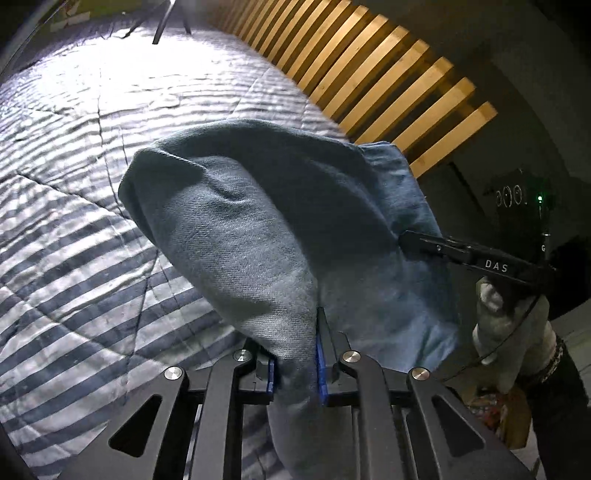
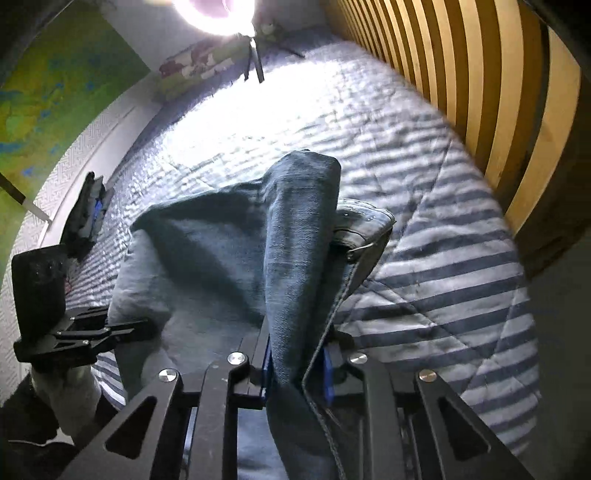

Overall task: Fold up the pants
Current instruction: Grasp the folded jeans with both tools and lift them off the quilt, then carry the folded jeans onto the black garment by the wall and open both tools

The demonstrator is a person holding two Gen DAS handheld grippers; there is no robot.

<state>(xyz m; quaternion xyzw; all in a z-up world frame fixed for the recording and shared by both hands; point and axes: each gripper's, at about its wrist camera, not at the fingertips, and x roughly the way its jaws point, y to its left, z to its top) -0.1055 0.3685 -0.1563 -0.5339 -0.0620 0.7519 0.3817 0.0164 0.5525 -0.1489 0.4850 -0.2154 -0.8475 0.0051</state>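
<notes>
Hanging between two grippers, the blue denim pants (image 1: pixel 258 221) are held up above a bed covered with a quilted blue and white striped bedspread (image 1: pixel 74 258). In the left wrist view, the left gripper (image 1: pixel 293 373) is seen with its black fingers brought close together, and a thick fold of the denim is pinched between the blue pads (image 1: pixel 322 373). The cloth rises from this grip and bulges forward into a rounded hump, so a large part of the bedspread is hidden behind it. At the right of the same view, the right gripper (image 1: pixel 406 238) is seen from the side with its tip pressed into the edge of the cloth; it is carried by a hand in a light glove (image 1: pixel 509 317).

In the right wrist view, the fingers of the right gripper (image 2: pixel 297 376) are also nearly closed, and a stitched seam edge of the pants (image 2: pixel 303 258) is clamped between them. One narrow fold stands almost upright from the grip, while the wider part sags to the left, toward the left gripper (image 2: pixel 147 328). A wall of vertical wooden slats (image 2: pixel 480 92) runs along the far side of the bed. A bright round lamp (image 2: pixel 214 14) shines at the top of this view, and a small dark object with blue parts (image 2: pixel 86 210) lies on the bedspread near the white wall.
</notes>
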